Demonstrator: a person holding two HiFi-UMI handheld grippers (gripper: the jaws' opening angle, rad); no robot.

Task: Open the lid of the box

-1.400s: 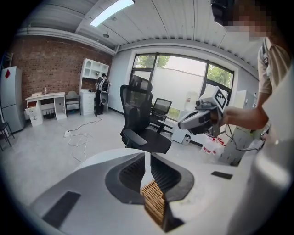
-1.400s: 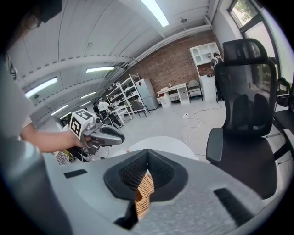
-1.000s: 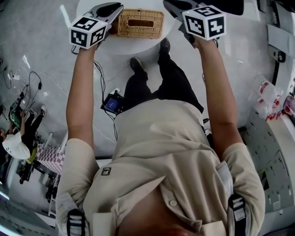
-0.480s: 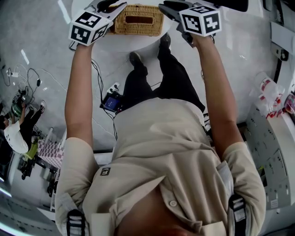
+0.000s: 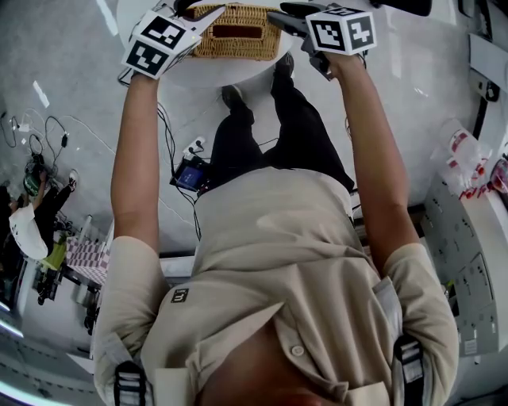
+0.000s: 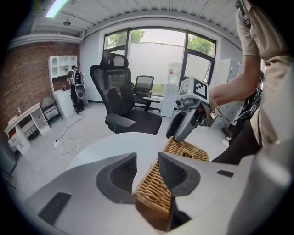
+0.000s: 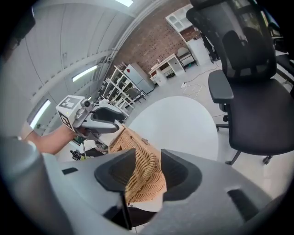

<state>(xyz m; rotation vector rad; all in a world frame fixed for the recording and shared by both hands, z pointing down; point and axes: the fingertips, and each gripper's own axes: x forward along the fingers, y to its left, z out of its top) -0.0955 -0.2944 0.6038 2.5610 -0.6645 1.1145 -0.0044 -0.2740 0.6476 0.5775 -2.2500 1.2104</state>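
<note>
Woven wicker box (image 5: 238,51) near front edge of round white table (image 5: 238,71), top of head view. Lid (image 5: 262,24) down flat on it, dark slot (image 5: 236,32) in the middle.

Left gripper (image 6: 147,172) at box's left end, angled down. Jaws wide apart, just been opening, box corner in the gap, not clamped.

Right gripper (image 7: 147,172) at box's right end, angled down too. Jaws spread as wide, just been opening, wicker end between them, no squeeze on it. No firm hold by either one.

Bare forearms stretched forward from beige shirt (image 5: 278,262). Dark trousers (image 5: 294,135) and shoes (image 5: 232,97) by table's edge below.

Black office chair (image 6: 117,92) beyond table in left gripper view, big windows (image 6: 156,50) behind.

Brick wall (image 7: 156,41) and white shelving (image 7: 119,87) in right gripper view.

Cables (image 5: 48,135) on grey floor at left of head view, another person (image 5: 24,230) at far left edge.
</note>
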